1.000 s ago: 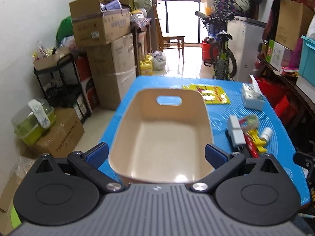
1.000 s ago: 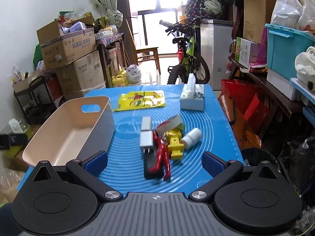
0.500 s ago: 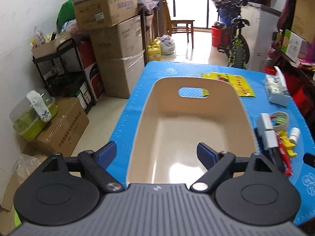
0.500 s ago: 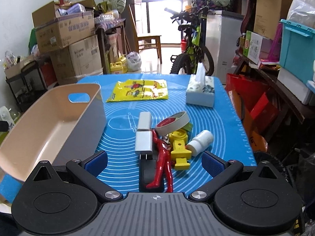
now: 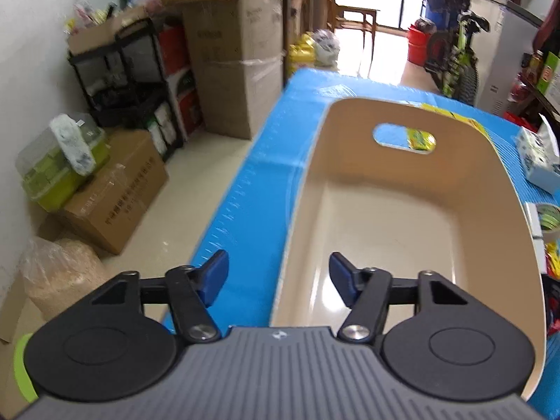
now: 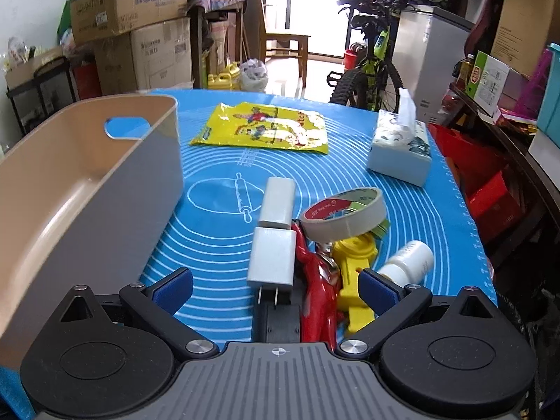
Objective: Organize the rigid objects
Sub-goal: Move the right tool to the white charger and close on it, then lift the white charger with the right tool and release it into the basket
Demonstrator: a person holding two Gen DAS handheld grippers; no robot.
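A beige bin point(image 5: 395, 206) with a handle slot stands empty on the blue mat; it also shows in the right wrist view point(image 6: 80, 189). My left gripper point(image 5: 279, 278) is open and straddles the bin's near left rim, one finger outside, one inside. My right gripper point(image 6: 275, 288) is open and empty, low over a pile: two white chargers point(image 6: 274, 234), a red figure point(image 6: 320, 294), a yellow toy point(image 6: 355, 269), a tape roll point(image 6: 344, 211), a white bottle point(image 6: 407, 259) and a black block point(image 6: 276, 322).
A yellow packet point(image 6: 262, 129) and a tissue box point(image 6: 399, 154) lie at the back of the mat point(image 6: 217, 245). Cardboard boxes point(image 5: 234, 63) and a black rack point(image 5: 119, 80) stand left of the table; a bicycle point(image 6: 367, 66) and shelves lie beyond.
My left gripper has moved left and down to the bin's left rim and its fingers have narrowed. My right gripper has moved forward and lower over the pile.
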